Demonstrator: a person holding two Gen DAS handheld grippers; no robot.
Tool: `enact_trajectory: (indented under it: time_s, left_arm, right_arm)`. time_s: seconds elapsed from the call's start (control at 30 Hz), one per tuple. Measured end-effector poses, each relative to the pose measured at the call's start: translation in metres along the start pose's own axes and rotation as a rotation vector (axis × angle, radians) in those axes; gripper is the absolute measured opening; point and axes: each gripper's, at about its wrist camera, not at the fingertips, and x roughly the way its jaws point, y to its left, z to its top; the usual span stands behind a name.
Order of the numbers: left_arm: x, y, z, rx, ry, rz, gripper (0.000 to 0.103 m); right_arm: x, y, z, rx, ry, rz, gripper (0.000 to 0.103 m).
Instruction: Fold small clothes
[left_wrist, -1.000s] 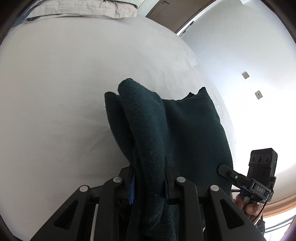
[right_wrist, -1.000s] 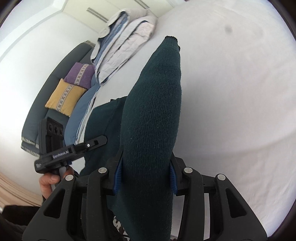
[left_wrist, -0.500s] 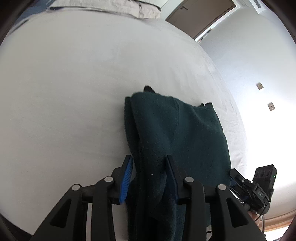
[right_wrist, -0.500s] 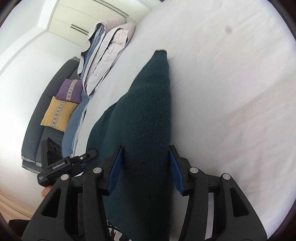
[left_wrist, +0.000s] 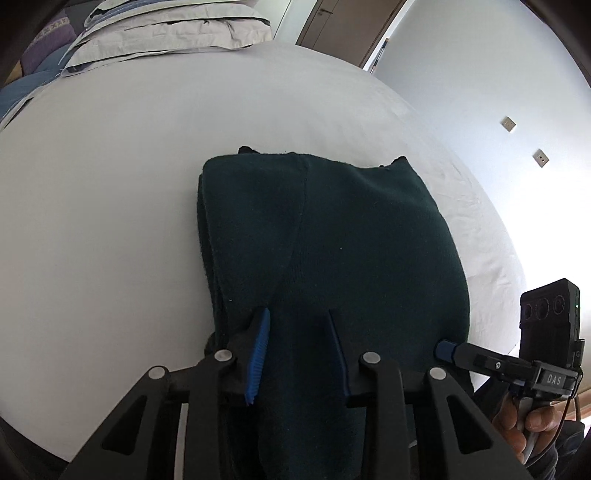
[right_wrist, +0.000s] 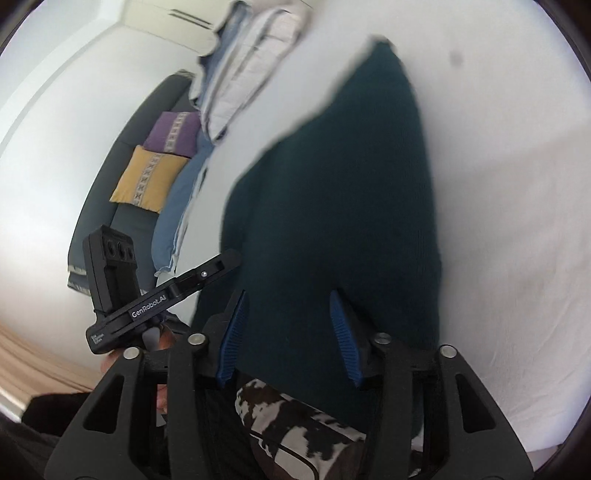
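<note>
A dark green knitted garment (left_wrist: 332, 240) lies folded flat on the white bed (left_wrist: 110, 166). It also shows in the right wrist view (right_wrist: 332, 203). My left gripper (left_wrist: 299, 317) is open, its blue pads spread over the garment's near edge. My right gripper (right_wrist: 288, 299) is open too, its pads spread above the garment's near end. The right gripper shows in the left wrist view (left_wrist: 447, 349) at the garment's right corner. The left gripper shows in the right wrist view (right_wrist: 232, 258) at the garment's left edge.
Folded pale bedding (left_wrist: 166, 29) is stacked at the far side of the bed. A dark sofa with a yellow cushion (right_wrist: 147, 181) and a purple one (right_wrist: 173, 133) stands to the left. A black-and-white patterned cloth (right_wrist: 295, 424) lies under my right gripper. A door (left_wrist: 351, 26) is beyond the bed.
Both grippers held the garment raised a second ago. They lowered it onto the bed and opened, and the garment now lies flat and folded.
</note>
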Motion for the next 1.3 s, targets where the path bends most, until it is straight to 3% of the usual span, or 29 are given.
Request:
enact_trajectory:
  time_s: [0.17,0.3,0.37,0.47,0.6,0.77,1.07,1.3]
  left_arm:
    - [0.000,0.005,0.001,-0.004,0.004,-0.011,0.033]
    - [0.003,0.008,0.002,-0.005,0.013,-0.010,0.034]
    - [0.004,0.006,0.001,0.006,0.016,0.001,0.034]
    - [0.006,0.002,0.002,0.005,0.023,0.007,0.034]
    - [0.008,0.001,0.002,0.012,0.030,0.015,0.034]
    - [0.010,0.000,0.003,0.013,0.033,0.024,0.034]
    - [0.010,-0.001,0.003,0.014,0.034,0.032,0.034]
    - [0.006,-0.007,0.003,0.021,0.026,0.051,0.036]
  right_arm:
    - [-0.019,0.012,0.009,-0.013,-0.012,0.004,0.032]
    - [-0.034,0.034,0.037,-0.048,-0.084,-0.004,0.049]
    - [-0.036,0.043,0.058,-0.059,-0.098,-0.014,0.049]
    - [-0.024,0.049,0.084,-0.065,-0.108,0.012,0.052]
    - [0.016,0.033,0.118,-0.010,-0.040,-0.058,0.055]
    - [0.027,0.023,0.136,0.006,-0.060,-0.058,0.054]
    - [0.034,0.016,0.134,-0.020,-0.097,-0.057,0.054]
    - [0.002,0.066,0.093,-0.175,-0.206,-0.235,0.057]
